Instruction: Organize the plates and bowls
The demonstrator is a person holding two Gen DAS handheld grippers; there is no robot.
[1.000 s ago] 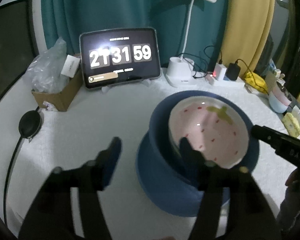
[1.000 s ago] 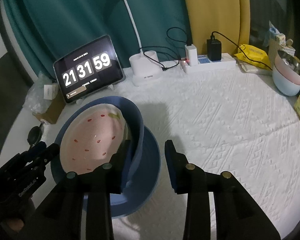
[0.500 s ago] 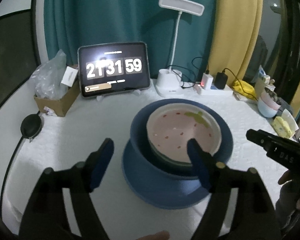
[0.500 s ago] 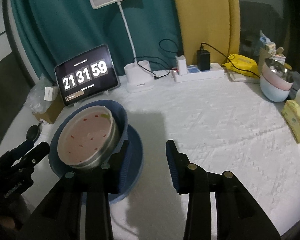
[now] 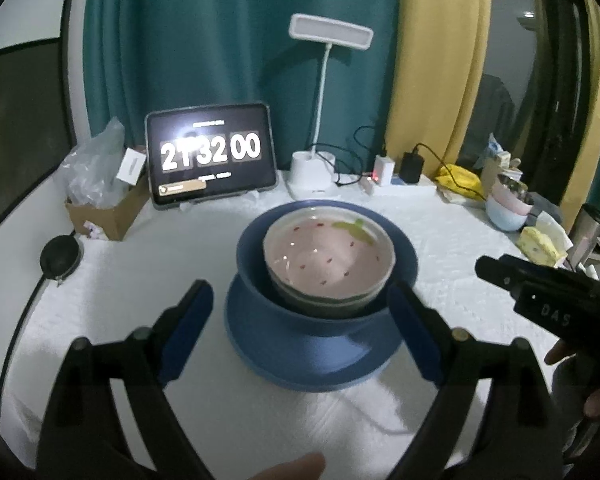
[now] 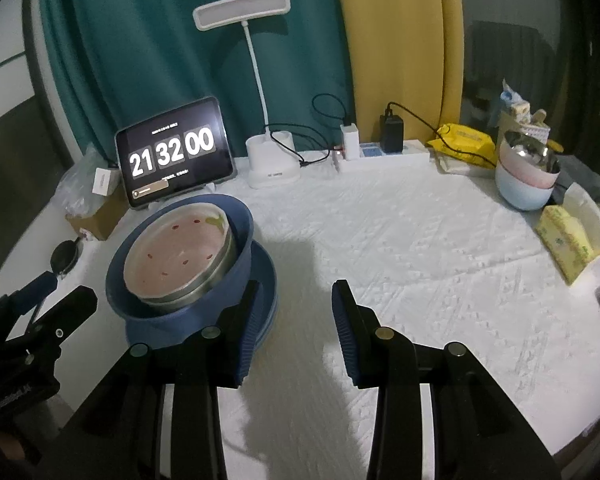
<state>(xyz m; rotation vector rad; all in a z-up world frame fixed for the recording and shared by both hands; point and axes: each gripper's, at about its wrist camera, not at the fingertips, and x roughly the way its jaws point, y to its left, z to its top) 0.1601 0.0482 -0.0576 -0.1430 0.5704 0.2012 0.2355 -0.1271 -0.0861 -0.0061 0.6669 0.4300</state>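
Note:
A pink strawberry-patterned bowl (image 5: 324, 256) sits in a steel bowl (image 6: 204, 280), which sits in a dark blue bowl (image 5: 252, 268) on a blue plate (image 5: 312, 360). My left gripper (image 5: 299, 286) hovers just short of this stack. Its jaws are opening wide and touch nothing. My right gripper (image 6: 297, 286) is to the right of the stack, over bare cloth, and is open with nothing between its fingers. Each gripper shows in the other's view: the right gripper (image 5: 540, 300) and the left gripper (image 6: 40, 308). A second stack of bowls (image 6: 526, 176) stands at the far right.
Along the back stand a tablet clock (image 6: 172, 152), a white desk lamp (image 6: 274, 164) and a power strip (image 6: 380, 152) with chargers. A cardboard box (image 5: 108, 216) and a black disc (image 5: 60, 258) are on the left. A tissue pack (image 6: 568, 240) and a yellow bag (image 6: 464, 140) are on the right.
Both grippers have pulled back from the bowl stack, which stays on its plate. The left jaws have spread wider, and their right finger has left the blue bowl's rim.

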